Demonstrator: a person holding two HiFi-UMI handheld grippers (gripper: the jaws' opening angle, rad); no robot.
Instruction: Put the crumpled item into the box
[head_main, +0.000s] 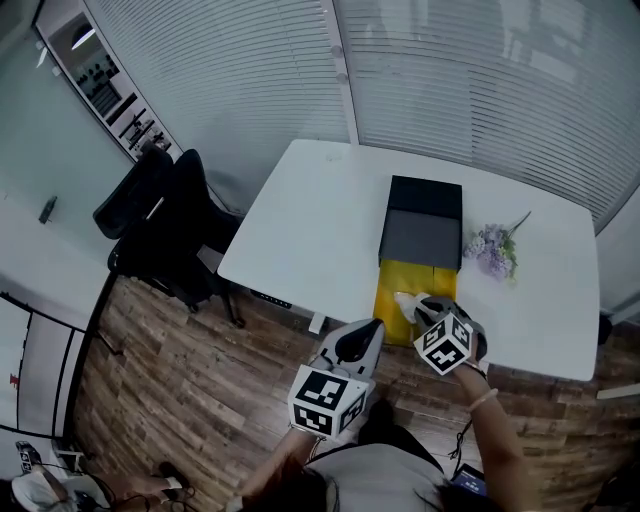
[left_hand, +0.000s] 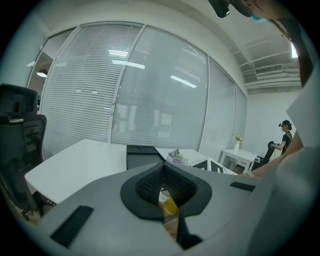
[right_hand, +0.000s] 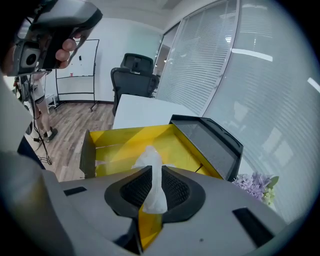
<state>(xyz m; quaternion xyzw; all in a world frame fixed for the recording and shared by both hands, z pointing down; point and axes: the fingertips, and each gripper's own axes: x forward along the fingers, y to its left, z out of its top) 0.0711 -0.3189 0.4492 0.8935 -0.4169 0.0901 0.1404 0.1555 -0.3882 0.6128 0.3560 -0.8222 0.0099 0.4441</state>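
Note:
The box (head_main: 398, 315) is open, with a yellow inside (right_hand: 120, 145) and a black lid (head_main: 423, 218) folded back onto the white table (head_main: 310, 235). My right gripper (head_main: 410, 306) is shut on a white crumpled item (right_hand: 151, 170), which sticks up between the jaws just above the near end of the yellow box. In the head view the crumpled item (head_main: 403, 298) pokes out over the box's front part. My left gripper (head_main: 371, 328) hangs off the table's near edge, left of the box. Its jaws are shut with nothing in them (left_hand: 163, 174).
A bunch of purple flowers (head_main: 493, 250) lies on the table right of the lid. A black office chair (head_main: 160, 215) stands at the table's left end on the wooden floor. Window blinds run behind the table. A whiteboard on a stand (right_hand: 75, 60) is far off.

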